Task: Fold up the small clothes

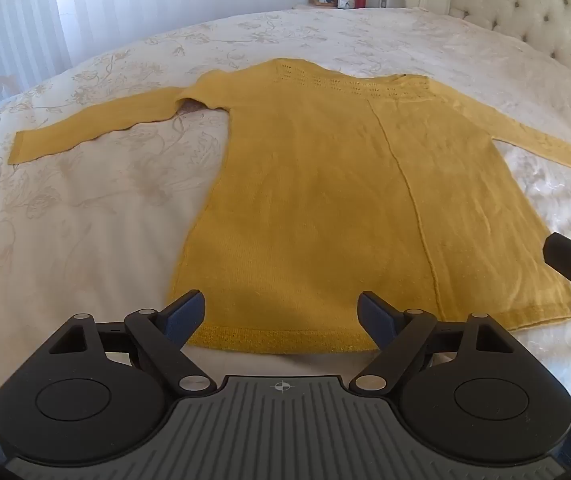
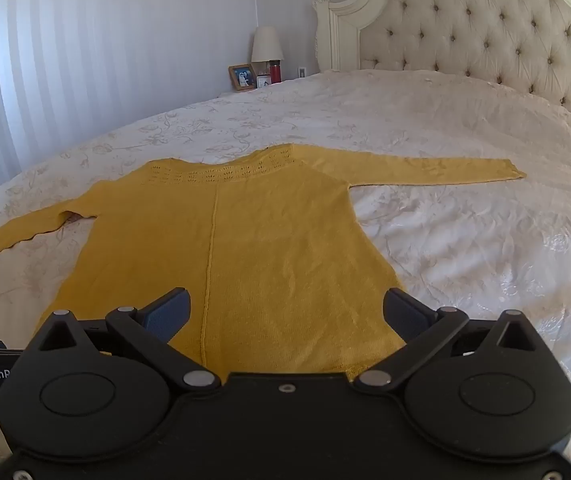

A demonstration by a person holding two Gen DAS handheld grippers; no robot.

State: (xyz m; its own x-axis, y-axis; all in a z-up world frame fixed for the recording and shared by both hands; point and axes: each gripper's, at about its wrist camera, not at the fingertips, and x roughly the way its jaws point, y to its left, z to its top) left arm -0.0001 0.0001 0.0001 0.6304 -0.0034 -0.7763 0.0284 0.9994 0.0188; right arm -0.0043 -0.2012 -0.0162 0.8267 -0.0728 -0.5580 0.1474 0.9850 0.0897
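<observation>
Both grippers — left [image 1: 281, 314], right [image 2: 287, 312] — spread empty over yellow sweater [image 1: 325, 200] (flat on bedspread [image 1: 85, 220]).

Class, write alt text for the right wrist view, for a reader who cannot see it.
A yellow sweater lies flat on a cream bedspread, sleeves spread out to both sides. The open right gripper hovers over its hem, holding nothing. A tufted headboard stands behind.
</observation>
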